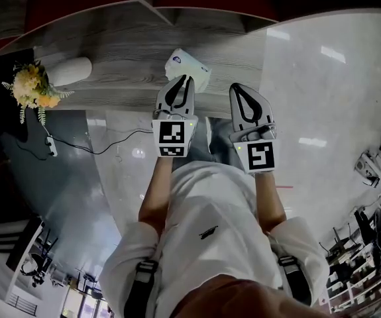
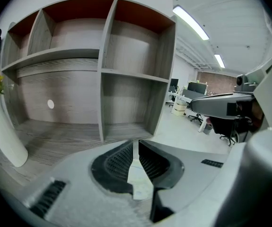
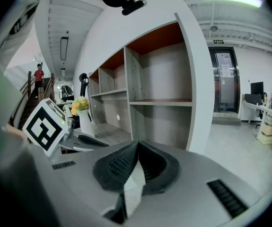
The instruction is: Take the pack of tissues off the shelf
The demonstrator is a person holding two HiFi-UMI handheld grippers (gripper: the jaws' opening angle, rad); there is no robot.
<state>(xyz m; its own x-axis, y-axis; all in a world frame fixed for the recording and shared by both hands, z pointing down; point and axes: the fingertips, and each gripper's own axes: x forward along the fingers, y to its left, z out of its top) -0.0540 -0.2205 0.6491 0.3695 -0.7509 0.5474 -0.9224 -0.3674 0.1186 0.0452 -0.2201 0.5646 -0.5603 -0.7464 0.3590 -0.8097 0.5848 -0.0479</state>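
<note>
Your left gripper [image 1: 182, 82] and right gripper [image 1: 238, 90] both have jaws closed on nothing. The pack of tissues [image 1: 187, 63] lies on the shelf [image 1: 110, 58], upper centre, at the left tips. Pushing forward closed could shove it deeper.

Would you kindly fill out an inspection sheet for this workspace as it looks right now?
Surface: grey wood-grain shelf ledge.
Job's things: pack of tissues lying on the ledge, just beyond the tips of the left tool.
Clutter: white vase with yellow flowers at the ledge's left end.
Grippers: left tool shut, empty, contact with the pack unclear; right tool shut, empty, alongside.
Cables: black cable and white power strip on the floor.
Surroundings: glossy floor; office chairs behind.
</note>
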